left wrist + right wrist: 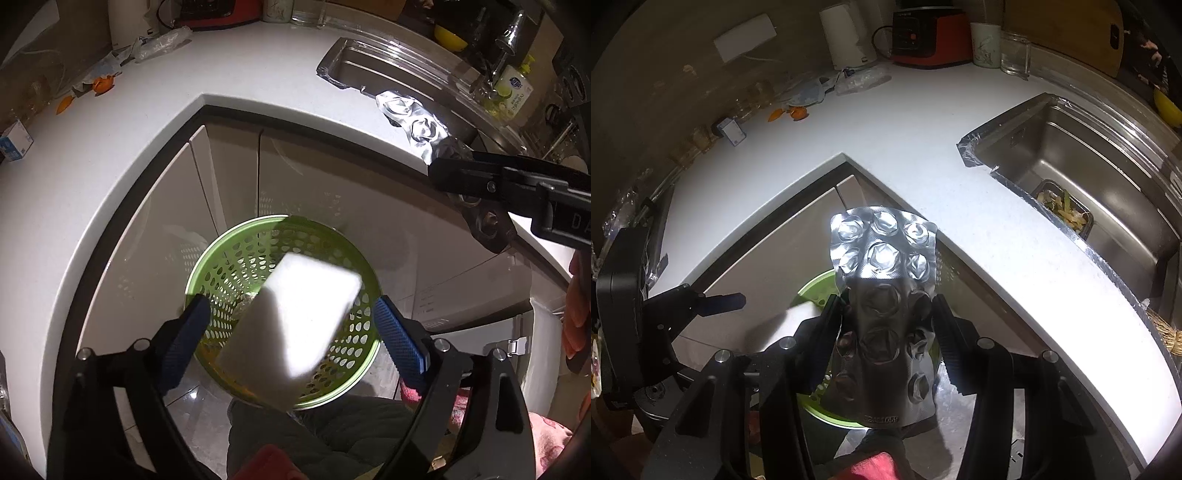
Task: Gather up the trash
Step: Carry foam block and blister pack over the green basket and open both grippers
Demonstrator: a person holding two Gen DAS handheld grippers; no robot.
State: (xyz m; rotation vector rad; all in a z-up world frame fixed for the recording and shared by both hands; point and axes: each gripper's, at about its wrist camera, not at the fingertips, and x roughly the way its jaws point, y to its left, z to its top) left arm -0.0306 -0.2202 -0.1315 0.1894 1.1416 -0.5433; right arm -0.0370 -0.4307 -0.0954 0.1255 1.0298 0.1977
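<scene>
Left tongs (288,325): I hold them spread wide above the bin (282,312), blue pads clear of everything.
Box (291,317): a white flat box hangs tilted between my left pads and over the bin's mouth, touching neither pad; it looks to be in the air, though the glare makes that hard to judge.
Bin: green, perforated, on the floor in the inner corner of the counter (923,140).
Right tongs (886,306): clenched on a silver blister pack (882,258), which stands upright out of the jaws, its top lit, above the bin's far side.
Counter: orange peel (792,112) and a plastic wrapper (862,79) lie near the back.
Sink (1082,166): a tray of scraps (1063,212) sits inside.
</scene>
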